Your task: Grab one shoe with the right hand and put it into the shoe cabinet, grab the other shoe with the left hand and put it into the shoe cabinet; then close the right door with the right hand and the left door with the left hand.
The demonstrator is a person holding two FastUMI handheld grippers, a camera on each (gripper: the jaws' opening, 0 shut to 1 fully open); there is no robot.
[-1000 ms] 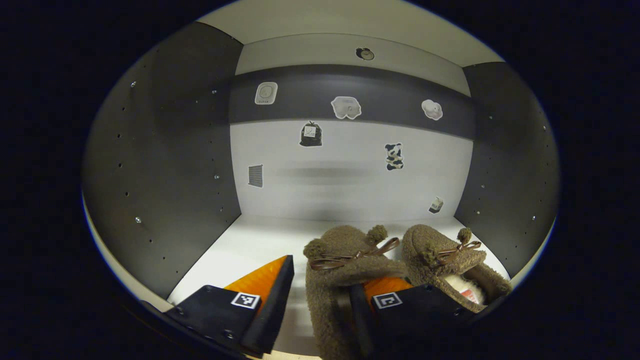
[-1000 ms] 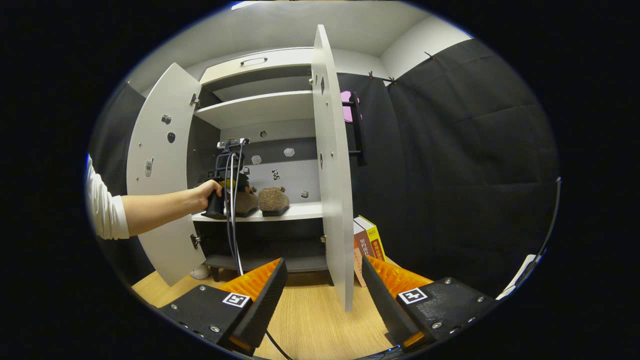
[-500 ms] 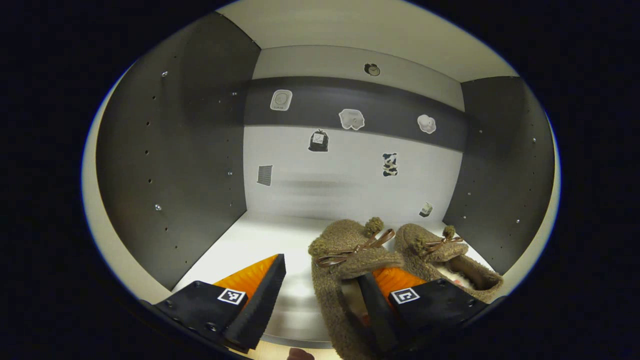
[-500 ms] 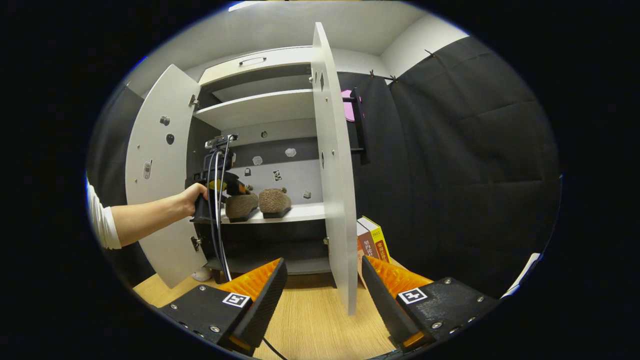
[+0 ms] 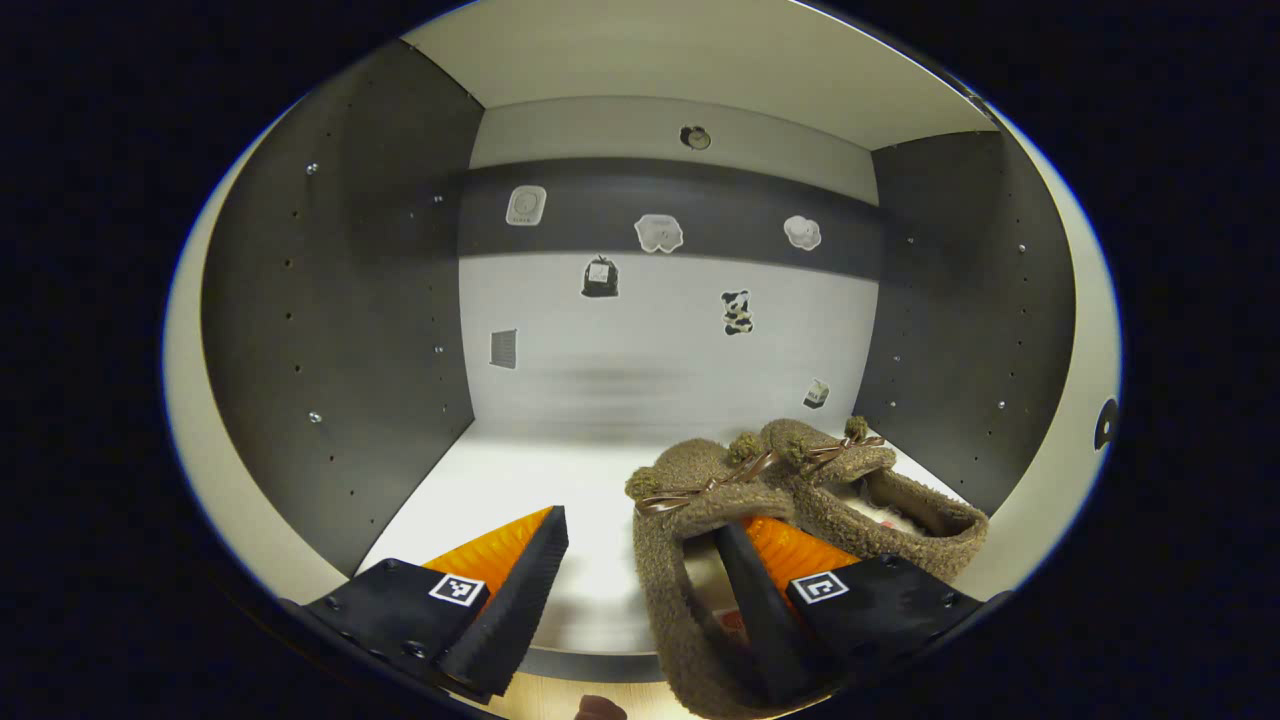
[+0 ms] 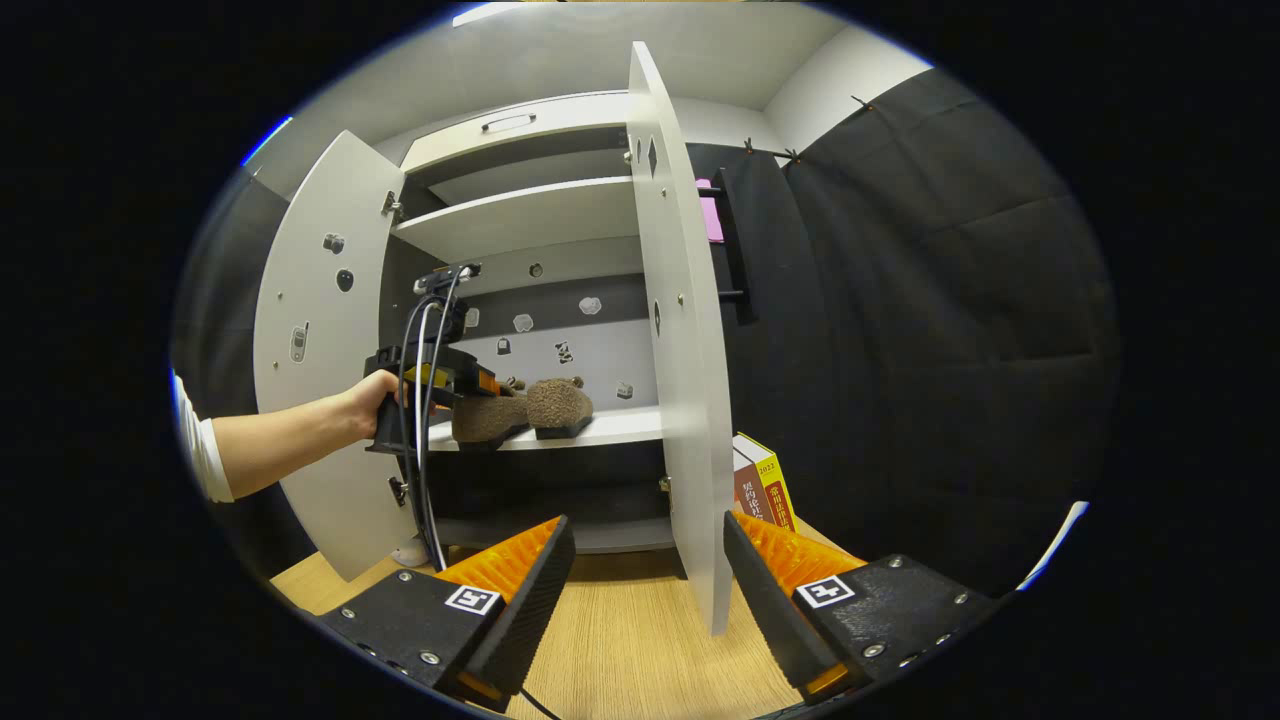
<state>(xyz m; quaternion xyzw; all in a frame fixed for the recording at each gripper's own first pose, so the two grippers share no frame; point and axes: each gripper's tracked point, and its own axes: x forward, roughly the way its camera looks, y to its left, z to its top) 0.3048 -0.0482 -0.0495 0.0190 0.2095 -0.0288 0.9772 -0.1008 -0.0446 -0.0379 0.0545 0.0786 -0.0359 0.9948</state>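
Shoes sit side by side on the cabinet [image 6: 520, 215] shelf [image 5: 520, 490]: near shoe [image 5: 690, 520], far shoe [image 5: 880, 500]. Left gripper [image 5: 640, 590] jaws spread wide, one finger inside the near shoe. Right gripper [image 6: 645, 590] jaws wide, empty, before the open right door [image 6: 680, 330].

Two fuzzy brown slippers [image 5: 800, 490] side by side on shoe cabinet [image 6: 540, 215] middle shelf, toes inward; both doors open.

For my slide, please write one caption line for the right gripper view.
Open right gripper faces the shoe cabinet, both doors open, two shoes on its shelf.
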